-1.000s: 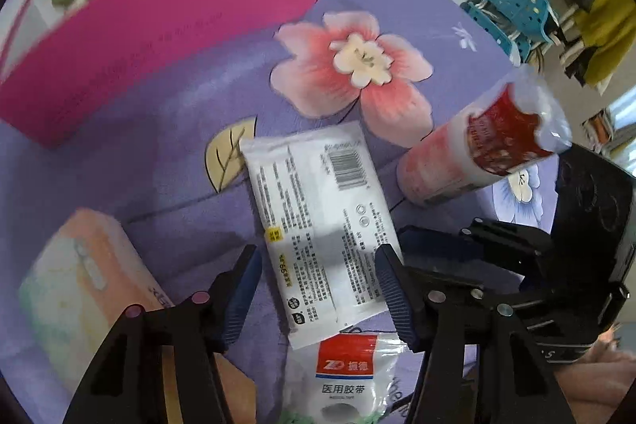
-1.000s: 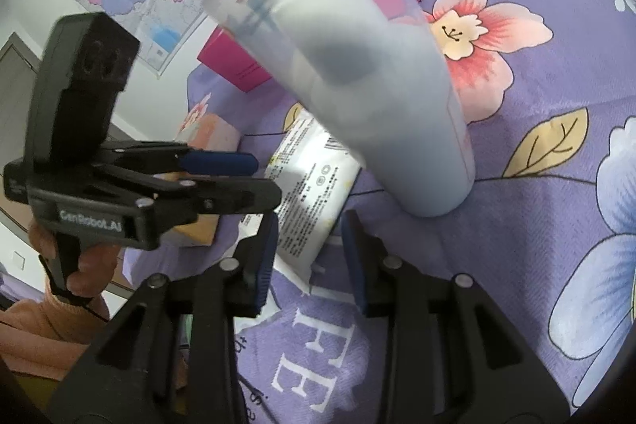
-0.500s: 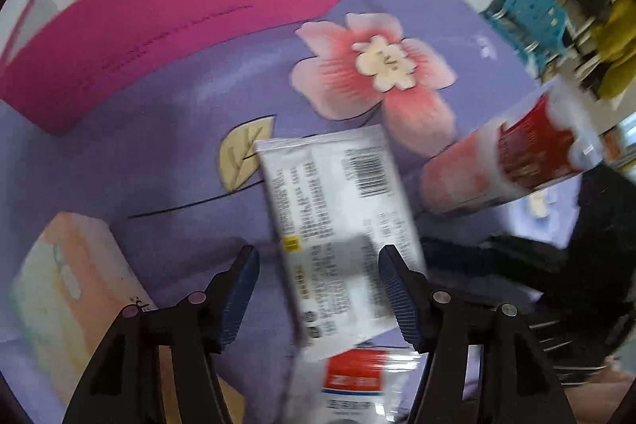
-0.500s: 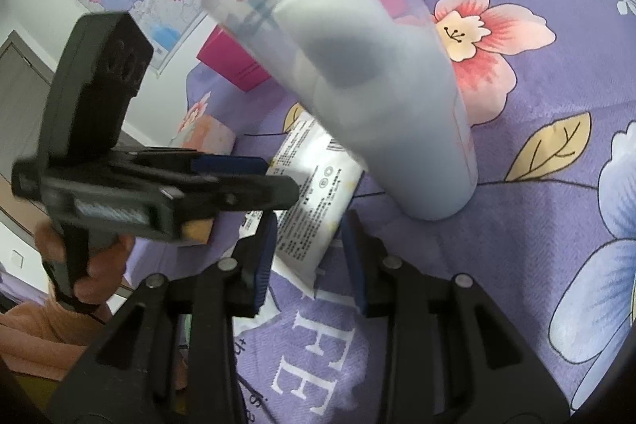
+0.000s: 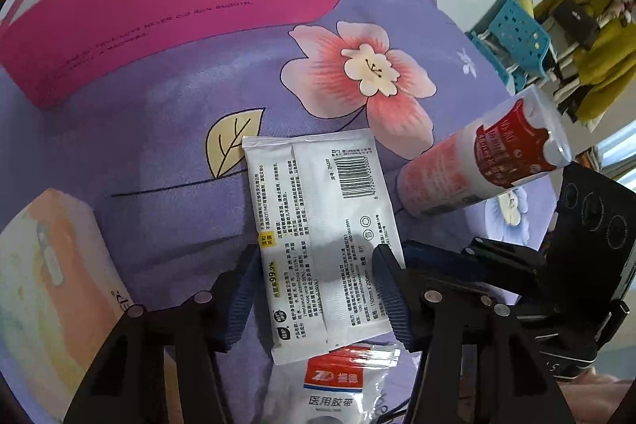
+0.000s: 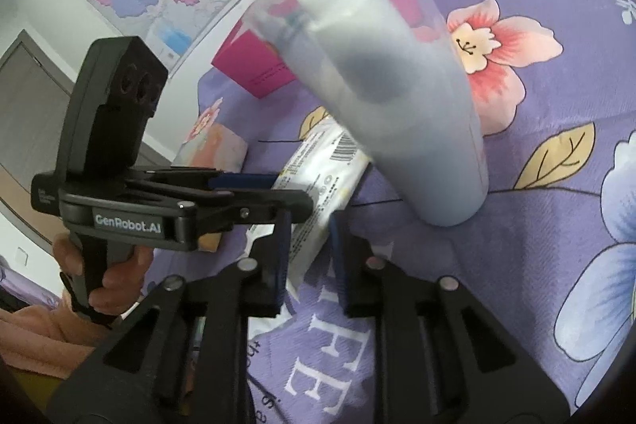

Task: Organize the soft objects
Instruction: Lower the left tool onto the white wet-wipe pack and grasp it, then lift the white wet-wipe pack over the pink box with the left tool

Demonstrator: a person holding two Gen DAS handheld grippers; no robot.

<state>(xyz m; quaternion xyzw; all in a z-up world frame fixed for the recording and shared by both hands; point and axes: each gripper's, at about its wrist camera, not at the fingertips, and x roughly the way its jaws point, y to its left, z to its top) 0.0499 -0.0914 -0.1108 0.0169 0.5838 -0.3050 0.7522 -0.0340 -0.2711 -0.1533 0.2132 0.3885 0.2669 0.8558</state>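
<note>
A white wet-wipe pack (image 5: 322, 233) lies printed side up on the purple flowered cloth (image 5: 167, 130). My left gripper (image 5: 316, 289) points down over its near half. Its jaws are closing with the pack between them, and the pads (image 5: 238, 297) stand just off the pack's long edges. My right gripper (image 6: 308, 253) comes in from the right, and its jaws are closing on the pack's corner (image 6: 310, 237), which fills the gap between the pads. The right gripper (image 5: 421, 261) also shows in the left wrist view, beside the pack's right edge. The left gripper (image 6: 294, 191) also shows in the right wrist view.
A clear-wrapped roll with a red label (image 5: 477, 165) leans right of the pack and looms large (image 6: 389, 106) in the right wrist view. A pink box (image 5: 179, 6) stands behind. There is a peach tissue pack (image 5: 51, 285) at the left and a tape packet (image 5: 338, 384) under the pack's near end. A hand (image 6: 115, 277) holds the left gripper.
The right jaws have narrowed onto the pack's corner. The left gripper has tilted slightly, and the pack now sits straighter and farther in between its fingers.
</note>
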